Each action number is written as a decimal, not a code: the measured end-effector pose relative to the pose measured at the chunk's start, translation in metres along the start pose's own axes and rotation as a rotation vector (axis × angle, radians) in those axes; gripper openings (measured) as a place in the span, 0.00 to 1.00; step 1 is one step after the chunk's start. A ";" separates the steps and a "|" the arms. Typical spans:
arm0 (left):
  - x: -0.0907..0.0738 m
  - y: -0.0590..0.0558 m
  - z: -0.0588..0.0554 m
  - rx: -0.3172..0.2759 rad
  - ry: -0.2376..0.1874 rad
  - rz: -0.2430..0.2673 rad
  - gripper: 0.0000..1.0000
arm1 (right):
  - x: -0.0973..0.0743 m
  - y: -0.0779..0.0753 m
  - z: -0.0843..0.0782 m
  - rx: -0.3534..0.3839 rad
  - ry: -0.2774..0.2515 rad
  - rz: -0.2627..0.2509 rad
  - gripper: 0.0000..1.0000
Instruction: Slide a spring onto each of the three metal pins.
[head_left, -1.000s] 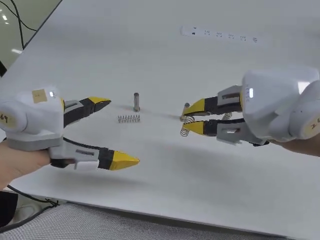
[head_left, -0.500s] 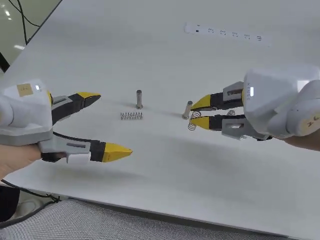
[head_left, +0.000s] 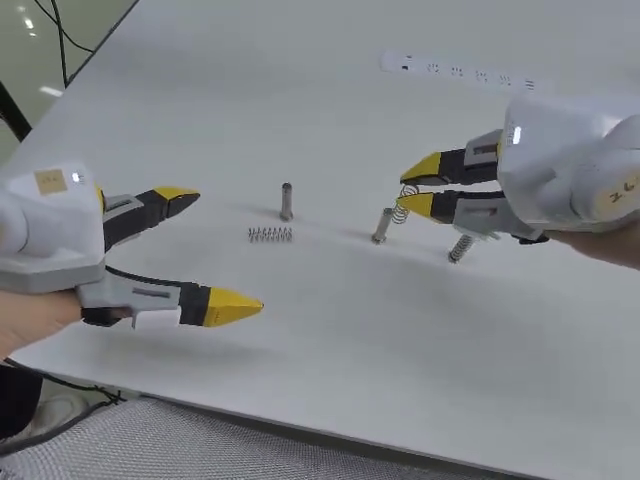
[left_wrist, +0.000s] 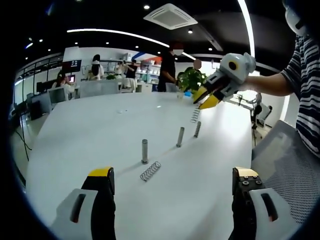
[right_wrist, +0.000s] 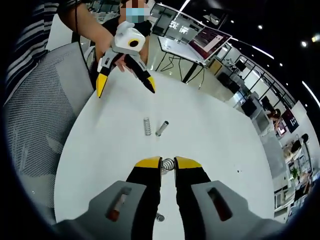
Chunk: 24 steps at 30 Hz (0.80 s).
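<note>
Right gripper (right_wrist: 168, 161) pinched 1 spring (right_wrist: 168, 165) just beside the middle pin (head_left: 383, 225). Left gripper (head_left: 222, 250) hung over the white table (head_left: 350, 350), jaws wide apart. A loose spring (head_left: 270, 234) lay by the left pin (head_left: 287, 200). Ceiling lights (left_wrist: 110, 31) glowed across the open office.

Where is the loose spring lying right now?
In the head view, the loose spring lies flat on the table, just in front of the leftmost pin.

White table (head_left: 330, 350) carries power strip (head_left: 465, 72), loose spring (head_left: 270, 234) and standing pins (head_left: 286, 200).
</note>
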<state>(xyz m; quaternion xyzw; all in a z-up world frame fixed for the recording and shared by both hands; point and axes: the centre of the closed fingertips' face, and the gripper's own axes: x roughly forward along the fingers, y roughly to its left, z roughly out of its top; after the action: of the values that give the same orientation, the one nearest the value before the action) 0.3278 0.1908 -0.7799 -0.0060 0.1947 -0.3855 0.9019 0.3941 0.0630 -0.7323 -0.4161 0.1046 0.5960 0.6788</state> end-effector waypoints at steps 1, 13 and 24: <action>0.000 0.000 0.000 -0.001 -0.001 -0.001 0.97 | 0.001 -0.002 -0.001 0.005 0.002 -0.001 0.11; 0.004 0.000 0.007 0.003 -0.011 -0.003 0.97 | 0.006 -0.018 -0.012 0.074 0.007 -0.025 0.11; 0.002 -0.001 0.006 -0.002 -0.004 -0.004 0.97 | 0.010 -0.017 -0.015 0.090 0.015 -0.024 0.11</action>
<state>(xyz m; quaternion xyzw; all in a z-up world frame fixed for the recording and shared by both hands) 0.3304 0.1883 -0.7751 -0.0082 0.1931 -0.3869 0.9016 0.4168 0.0611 -0.7405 -0.3907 0.1312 0.5794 0.7032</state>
